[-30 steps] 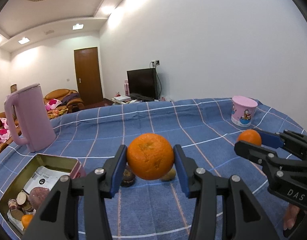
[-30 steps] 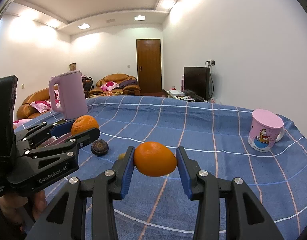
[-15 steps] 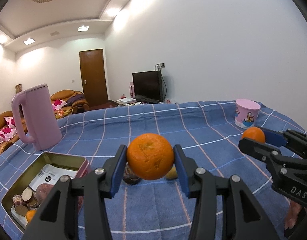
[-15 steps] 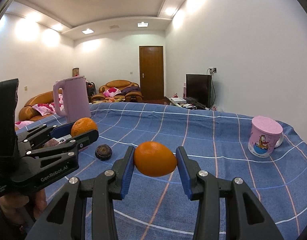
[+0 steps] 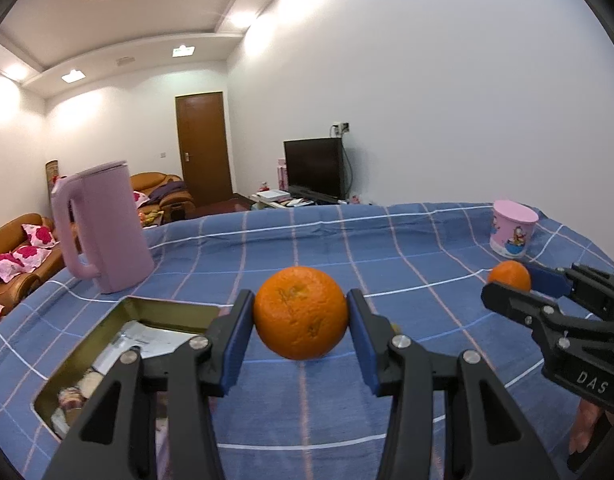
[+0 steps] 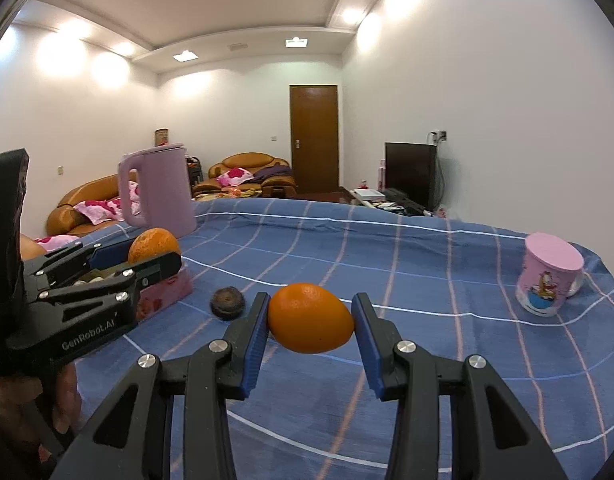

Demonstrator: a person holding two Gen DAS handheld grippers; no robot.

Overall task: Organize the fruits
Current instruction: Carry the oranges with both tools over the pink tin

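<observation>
The left hand-held gripper point(image 5: 301, 320) is clamped on a round, dimpled orange point(image 5: 301, 313), held off the blue checked tabletop point(image 5: 387, 248) just right of an open gold metal tin point(image 5: 163, 309). The right hand-held gripper point(image 6: 310, 322) is clamped on a smooth egg-shaped orange fruit point(image 6: 310, 318), its long axis lying left to right across the pads. A dark shrivelled round fruit point(image 6: 227, 303) lies near left of it; a pink plastic jug point(image 6: 159, 192) stands far left, and a pink cartoon cup point(image 6: 549, 280) to the right.

1. The left black two-finger gripper with blue pads point(image 5: 301, 314) points slightly downward, its jaws clamped on something round.
2. The right black two-finger gripper with blue pads point(image 6: 310, 319) is likewise tilted down and clamped, beside the left.
</observation>
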